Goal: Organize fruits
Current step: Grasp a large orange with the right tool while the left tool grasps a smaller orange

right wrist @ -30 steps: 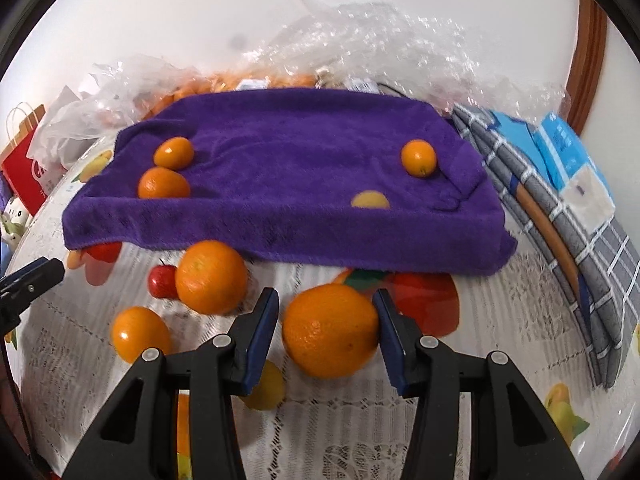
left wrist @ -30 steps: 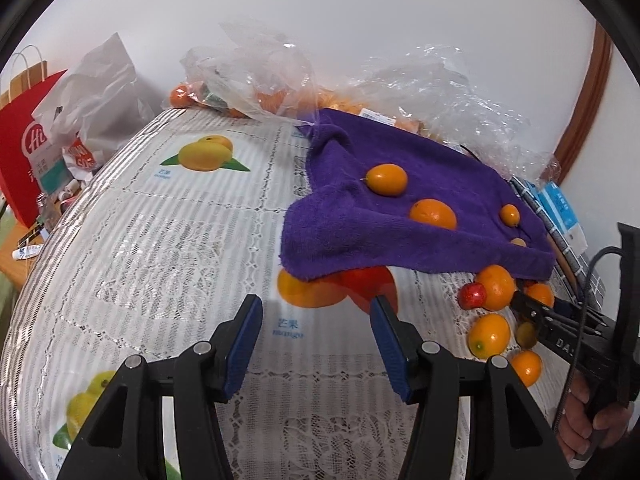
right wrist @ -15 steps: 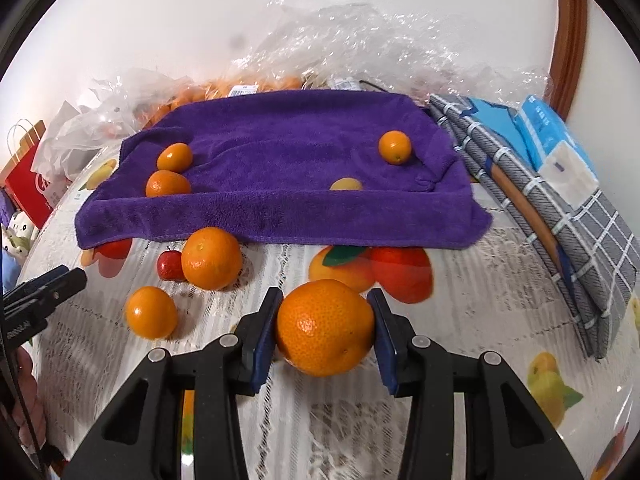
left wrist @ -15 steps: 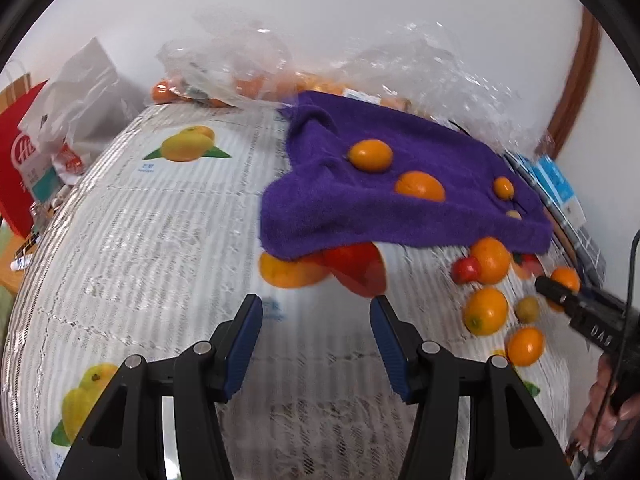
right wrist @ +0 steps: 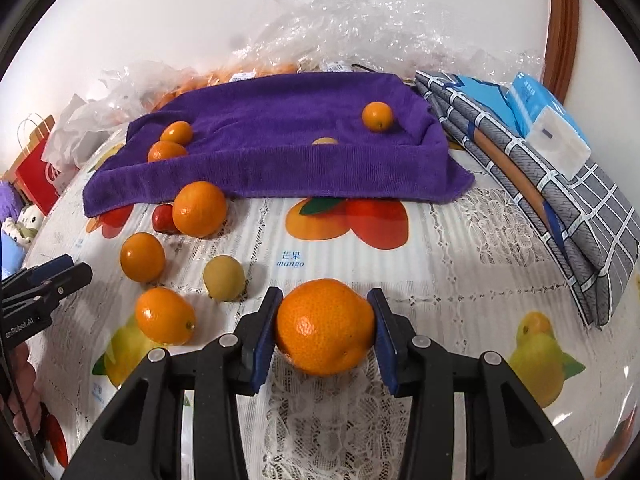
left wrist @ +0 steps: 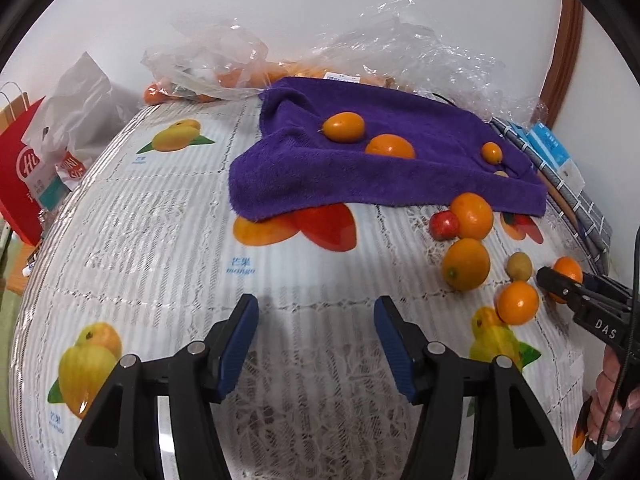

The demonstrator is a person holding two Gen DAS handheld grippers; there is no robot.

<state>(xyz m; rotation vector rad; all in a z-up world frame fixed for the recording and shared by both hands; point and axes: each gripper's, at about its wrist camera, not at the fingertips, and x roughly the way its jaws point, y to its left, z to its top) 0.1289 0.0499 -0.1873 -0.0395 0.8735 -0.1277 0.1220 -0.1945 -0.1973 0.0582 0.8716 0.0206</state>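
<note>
Right-wrist view shows the right gripper (right wrist: 325, 330) clamping one mandarin (right wrist: 325, 326) above the tablecloth (right wrist: 460, 264), four fruits, one perhaps half-hidden, on the purple towel (right wrist: 280, 136), while the empty left gripper (left wrist: 316, 338) has just been widening.

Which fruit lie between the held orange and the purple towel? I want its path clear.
Right wrist view: only bare tablecloth between the orange in the right gripper and the towel; loose fruit lie off left.

Plain white wall (left wrist: 320, 8) behind, with perhaps a brown wooden door frame (left wrist: 566, 52).
</note>
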